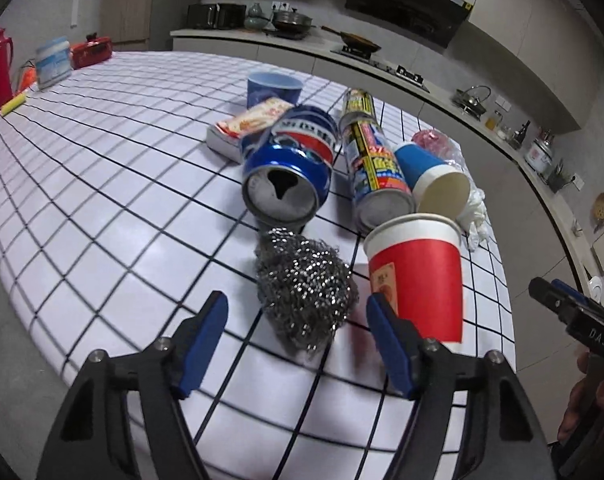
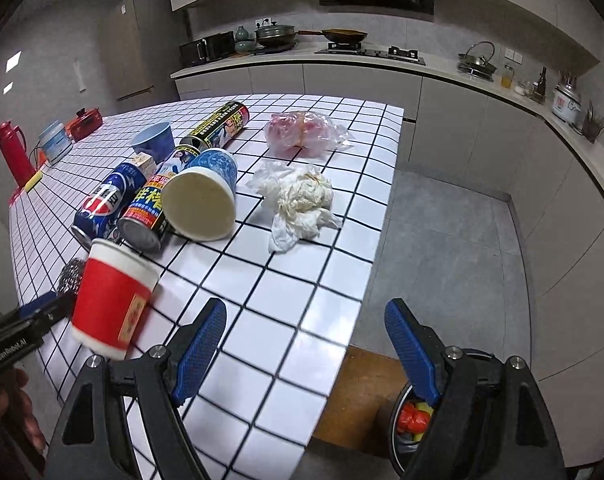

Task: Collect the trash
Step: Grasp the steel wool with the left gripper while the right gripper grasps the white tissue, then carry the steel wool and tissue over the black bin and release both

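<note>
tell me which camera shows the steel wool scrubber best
The left wrist view: the steel wool scrubber lies whole, just ahead of the left gripper's fingers. The right wrist view catches only a sliver of it behind the red cup.

On the tabletop (image 2: 325, 312) lie 3 paper cups: 1 red (image 1: 417, 276), 1 blue on its side (image 1: 429, 176), 1 blue upright (image 1: 274, 88). There are 3 cans: 1 blue soda can (image 1: 290, 160) and 2 spray cans (image 1: 371, 168) (image 2: 222, 124). Also 1 steel scourer (image 1: 302, 284), 1 flat box (image 1: 246, 124), 1 crumpled tissue (image 2: 302, 196), 1 plastic bag (image 2: 305, 132).
</note>
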